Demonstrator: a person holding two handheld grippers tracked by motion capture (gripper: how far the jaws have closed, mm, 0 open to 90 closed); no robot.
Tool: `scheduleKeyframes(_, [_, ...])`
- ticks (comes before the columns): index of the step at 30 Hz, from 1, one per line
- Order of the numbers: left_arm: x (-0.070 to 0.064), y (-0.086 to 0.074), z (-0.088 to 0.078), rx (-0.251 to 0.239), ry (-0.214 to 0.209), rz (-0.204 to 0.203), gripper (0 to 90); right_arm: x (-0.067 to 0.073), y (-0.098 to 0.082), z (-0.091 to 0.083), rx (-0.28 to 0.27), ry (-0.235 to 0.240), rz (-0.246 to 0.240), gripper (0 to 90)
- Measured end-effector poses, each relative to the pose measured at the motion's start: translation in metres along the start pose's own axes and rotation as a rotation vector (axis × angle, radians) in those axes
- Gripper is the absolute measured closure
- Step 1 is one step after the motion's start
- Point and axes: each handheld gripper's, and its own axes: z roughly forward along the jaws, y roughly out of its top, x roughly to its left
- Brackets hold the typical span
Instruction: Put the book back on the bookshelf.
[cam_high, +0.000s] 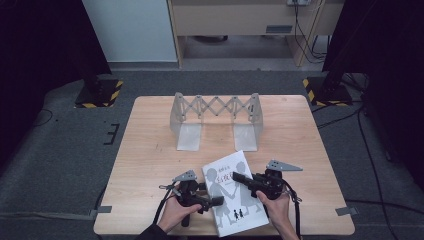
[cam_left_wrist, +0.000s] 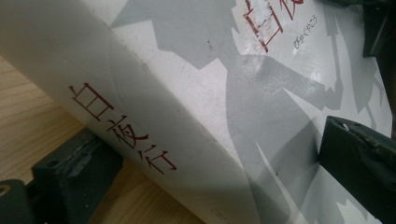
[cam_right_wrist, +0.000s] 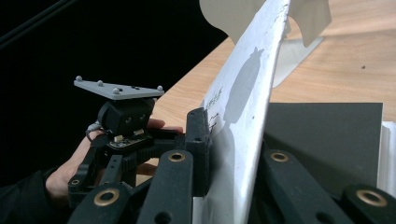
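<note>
White paperback book (cam_high: 231, 192) with grey silhouette cover art, held at the near edge of the wooden tabletop (cam_high: 150, 150).

Right gripper (cam_high: 241, 178) has its fingers clamped on the front cover, lifting it like a thin sheet. Left gripper (cam_high: 215, 201) spreads its fingers wide around the spine side, one beneath, one over the cover. Grey folding bookstand (cam_high: 216, 120) stands well behind.
</note>
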Motion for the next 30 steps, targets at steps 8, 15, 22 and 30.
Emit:
scheduleKeyframes(8, [0.008,-0.004,0.007,0.020,-0.002,-0.063,0.1,-0.012,-0.005,0.007,0.067,-0.083,-0.022,66.6])
scheduleKeyframes(15, [0.006,-0.004,0.009,0.017,0.018,-0.054,1.3,-0.017,-0.012,0.008,0.075,-0.154,-0.090,50.0])
scheduleKeyframes(22, [0.003,-0.003,0.011,0.028,0.053,-0.036,3.7,-0.028,-0.020,0.000,0.121,-0.244,-0.137,36.0])
scheduleKeyframes(30, [0.001,-0.004,0.012,0.018,0.068,-0.042,4.5,-0.039,-0.029,-0.008,0.116,-0.281,-0.133,31.8])
